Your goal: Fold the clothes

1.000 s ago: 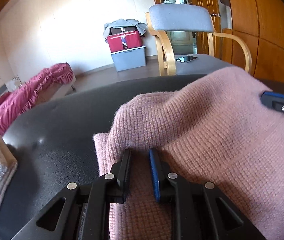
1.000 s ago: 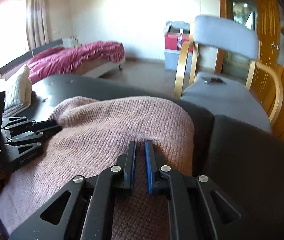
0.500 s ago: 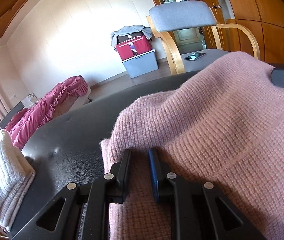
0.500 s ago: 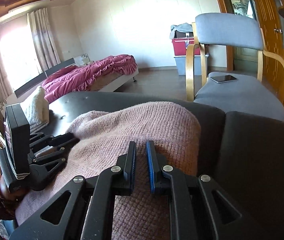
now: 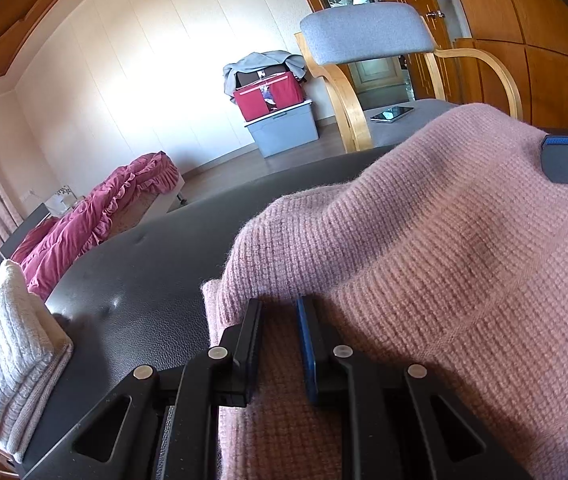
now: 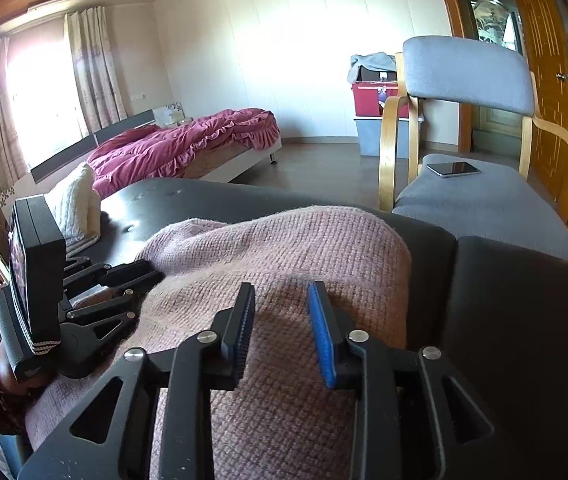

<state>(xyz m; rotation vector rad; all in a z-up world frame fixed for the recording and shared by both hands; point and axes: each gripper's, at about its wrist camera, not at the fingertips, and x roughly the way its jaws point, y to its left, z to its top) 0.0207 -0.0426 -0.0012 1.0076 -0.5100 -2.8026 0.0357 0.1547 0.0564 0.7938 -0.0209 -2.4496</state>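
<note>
The right gripper [image 6: 280, 312] stands with its jaws parted, a clear gap between the black pad and the blue pad, and knit fabric showing beneath the gap rather than pinched in it; it rests over the near right part of the pink knit sweater [image 6: 284, 252]. The left gripper [image 5: 280, 334] has its jaws set closer, with a strip of the same sweater [image 5: 423, 240] lying between them and a doubled layer mounded over the fingertips; whether the pads actually bite the cloth cannot be told from either view. The sweater lies heaped on the black padded surface [image 5: 144, 280], its right edge close to that surface's seam, with a folded cream knit [image 5: 8, 356] well apart at the left. Risks noted: with the right jaws slack, that side of the fold has no hold, and any pull from the left would drag the garment askew or let the upper layer slump. The loose, fuzzy knit could snag on the ribbed pads as a gripper withdraws, lifting the layer with it. The smooth surface offers little grip, so the whole bundle may slide rather than crease.
</note>
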